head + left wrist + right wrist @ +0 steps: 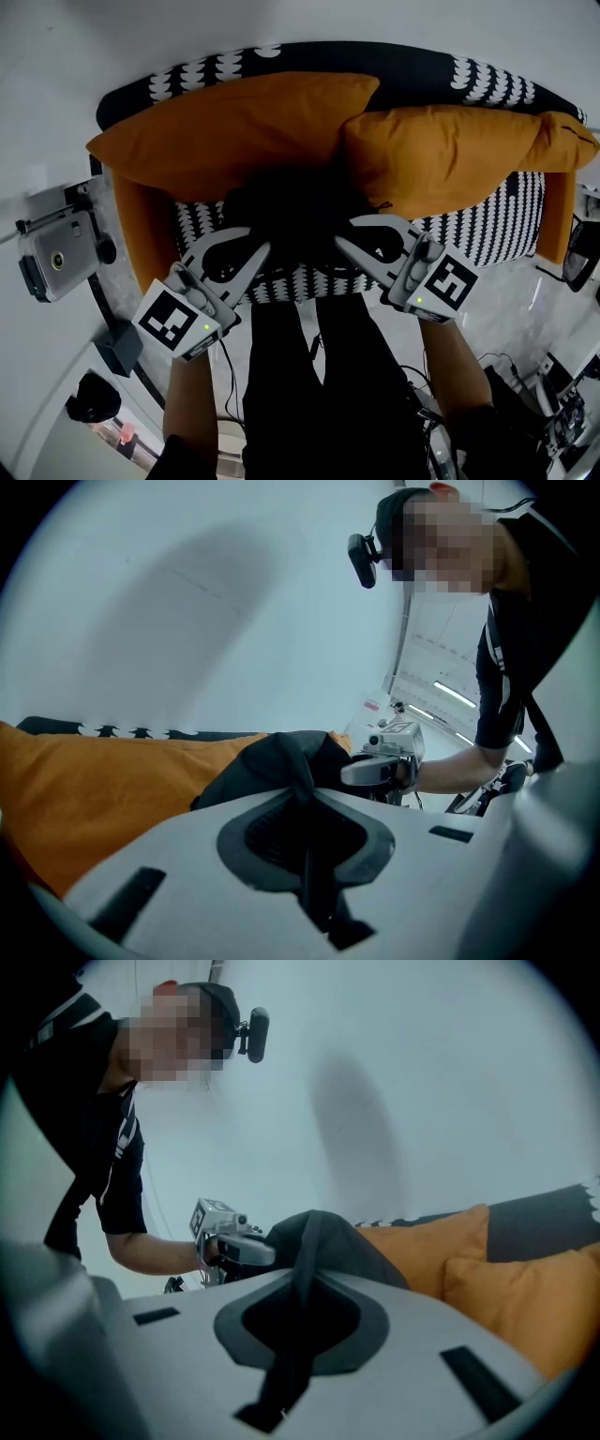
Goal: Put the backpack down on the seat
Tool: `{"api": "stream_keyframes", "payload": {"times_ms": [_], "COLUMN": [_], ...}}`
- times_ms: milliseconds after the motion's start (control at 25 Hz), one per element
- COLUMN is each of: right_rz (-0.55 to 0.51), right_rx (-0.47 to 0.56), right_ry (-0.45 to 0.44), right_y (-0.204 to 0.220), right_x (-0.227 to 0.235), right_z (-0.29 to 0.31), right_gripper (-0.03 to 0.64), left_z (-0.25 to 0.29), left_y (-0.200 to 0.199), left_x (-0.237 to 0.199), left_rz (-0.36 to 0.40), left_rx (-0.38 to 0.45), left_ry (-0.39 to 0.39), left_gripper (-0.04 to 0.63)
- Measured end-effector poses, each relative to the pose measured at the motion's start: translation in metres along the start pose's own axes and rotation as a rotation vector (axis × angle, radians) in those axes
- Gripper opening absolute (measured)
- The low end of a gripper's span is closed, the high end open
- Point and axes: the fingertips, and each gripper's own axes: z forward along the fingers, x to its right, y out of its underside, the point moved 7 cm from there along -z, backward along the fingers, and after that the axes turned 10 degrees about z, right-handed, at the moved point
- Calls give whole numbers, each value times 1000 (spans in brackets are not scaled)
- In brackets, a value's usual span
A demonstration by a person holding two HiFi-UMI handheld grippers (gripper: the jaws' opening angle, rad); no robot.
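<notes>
A black backpack [295,211] hangs between my two grippers, over the patterned seat [492,230] of a small sofa. My left gripper [251,255] is shut on a black strap of the backpack [281,766], the strap running down between the jaws. My right gripper [349,246] is likewise shut on the other strap of the backpack [328,1241]. Both grippers sit close together at the seat's front edge. The bottom of the backpack is lost in shadow, so contact with the seat cannot be told.
Two orange cushions [225,131] [450,155] lean on the sofa's black back [412,66]. Orange armrests [141,230] [560,220] flank the seat. A grey device [56,253] stands on the left; cables and gear [553,412] lie on the floor at right. The person's legs [328,384] stand at the sofa front.
</notes>
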Motion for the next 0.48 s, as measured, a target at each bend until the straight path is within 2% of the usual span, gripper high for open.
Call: {"api": "stream_keyframes", "payload": {"times_ms": [320,480], "right_rz": [-69,-80], "right_rx": [2,8], "right_ry": [59,80], "right_y": [-8,-9], "right_x": [14,24], "right_z": [1,3], "right_gripper": [29,29], "left_z": [14,20], "left_y": [-9,-6], "left_x": [-9,-19], "left_rz": [32,73], "left_rx": [-28,1], "left_ry": [-2,-22], "left_gripper": [37,37]}}
